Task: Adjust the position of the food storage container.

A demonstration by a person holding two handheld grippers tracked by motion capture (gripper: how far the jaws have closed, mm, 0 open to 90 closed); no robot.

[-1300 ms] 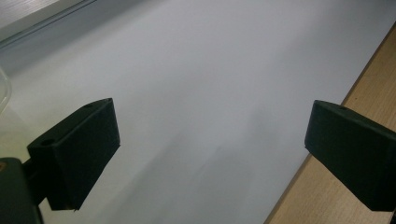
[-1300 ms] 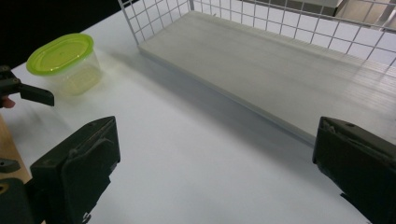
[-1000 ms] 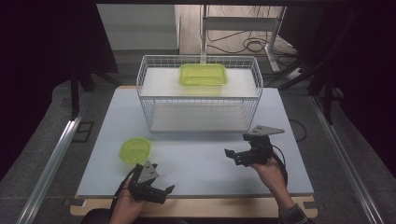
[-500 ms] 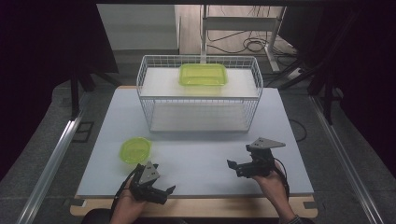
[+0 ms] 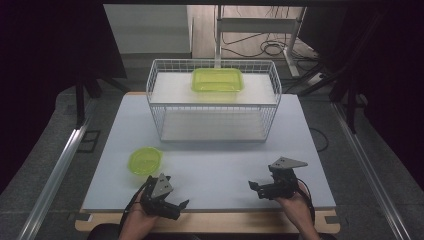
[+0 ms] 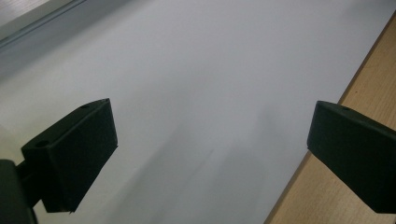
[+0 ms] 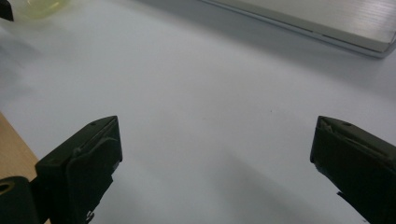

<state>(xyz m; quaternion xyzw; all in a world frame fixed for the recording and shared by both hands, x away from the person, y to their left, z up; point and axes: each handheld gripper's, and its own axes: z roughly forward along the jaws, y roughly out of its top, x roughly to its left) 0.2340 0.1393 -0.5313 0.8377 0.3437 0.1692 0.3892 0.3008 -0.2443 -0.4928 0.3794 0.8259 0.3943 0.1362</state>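
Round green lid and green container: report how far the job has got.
Done: the green container already sits on the upper shelf of the wire basket. In hand: nothing; the left gripper and right gripper are both open and low near the table's front edge. Left: the round green lid lies untouched on the white table, nearest the left gripper, likely next to be picked up.

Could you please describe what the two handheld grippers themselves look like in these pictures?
Both are black. The left gripper and the right gripper each carry a grey three-cornered plate on top and trail a dark cable. In the gripper views, each shows two blocky black jaws with small holes.
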